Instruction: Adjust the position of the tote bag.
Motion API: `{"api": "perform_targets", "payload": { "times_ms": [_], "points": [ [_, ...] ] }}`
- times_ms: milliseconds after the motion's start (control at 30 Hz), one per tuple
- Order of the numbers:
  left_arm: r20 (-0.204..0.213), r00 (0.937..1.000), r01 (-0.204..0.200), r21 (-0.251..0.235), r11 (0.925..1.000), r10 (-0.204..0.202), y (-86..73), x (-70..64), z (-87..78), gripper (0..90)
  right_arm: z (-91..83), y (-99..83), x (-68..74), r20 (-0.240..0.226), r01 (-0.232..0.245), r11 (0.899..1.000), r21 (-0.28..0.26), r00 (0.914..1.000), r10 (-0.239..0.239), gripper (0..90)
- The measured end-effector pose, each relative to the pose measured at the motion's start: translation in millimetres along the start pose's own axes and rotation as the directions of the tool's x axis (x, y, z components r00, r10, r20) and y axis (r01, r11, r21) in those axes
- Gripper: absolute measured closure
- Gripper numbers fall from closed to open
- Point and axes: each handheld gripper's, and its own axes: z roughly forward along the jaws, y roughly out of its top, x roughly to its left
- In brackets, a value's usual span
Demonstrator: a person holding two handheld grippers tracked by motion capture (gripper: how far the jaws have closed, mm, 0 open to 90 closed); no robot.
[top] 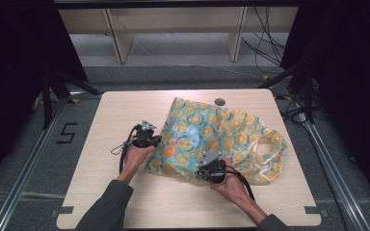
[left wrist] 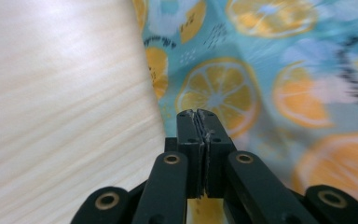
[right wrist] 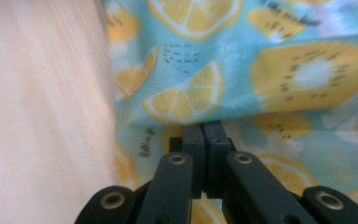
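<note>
In the left gripper view the left gripper [left wrist: 198,113] has its jaws pressed flat together with no fabric seen between them; their tips sit over the near edge of the fruit-print bag [left wrist: 261,84], an orange slice just ahead of them and bare table [left wrist: 60,93] off to their left. In the right gripper view the right gripper [right wrist: 204,125] also has its jaws closed, their tips tucked under a fold of the bag [right wrist: 242,70], so whether cloth is pinched I cannot tell. From above, the bag [top: 221,130] lies crumpled on the table [top: 106,144] between and beyond both grippers, left [top: 155,139] at its left edge, right [top: 209,169] at its near edge, handles [top: 270,144] far right
</note>
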Motion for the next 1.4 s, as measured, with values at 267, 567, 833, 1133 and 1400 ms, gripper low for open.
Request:
{"api": "perform_targets", "payload": {
  "times_ms": [267, 567, 833, 1133, 1400],
  "points": [
    [0.186, 0.9810, -0.044, -0.061, 0.9972, 0.054, -23.8, -53.4, -57.2, 87.8, -88.9, -14.8, -37.2, 0.059, -0.116, 0.979, -0.166, 0.9902, 0.127, 90.0],
    [0.232, 0.9652, -0.126, 0.009, 0.9920, 0.120, -49.4, -84.4, -48.5, 86.6, -75.0, -73.6, -89.4, 0.241, -0.239, 0.971, 0.017, 0.9432, 0.228, 90.0],
    [0.183, 0.9758, -0.135, 0.075, 0.9879, 0.120, -38.7, -73.3, -19.6, 87.2, -41.9, -66.5, -65.0, 0.128, -0.217, 0.975, 0.058, 0.9697, 0.208, 90.0],
    [0.108, 0.9932, -0.054, 0.102, 0.9933, 0.043, -21.0, -36.4, -1.7, 86.8, -21.1, -36.1, -19.4, 0.042, -0.094, 0.993, 0.071, 0.9949, 0.092, 90.0],
    [0.031, 0.9988, 0.036, 0.077, 0.9963, -0.039, -7.2, -4.0, 18.6, 86.8, 3.2, -0.1, 18.3, -0.041, 0.030, 0.997, 0.067, 0.9988, -0.027, 90.0]
  ]
}}
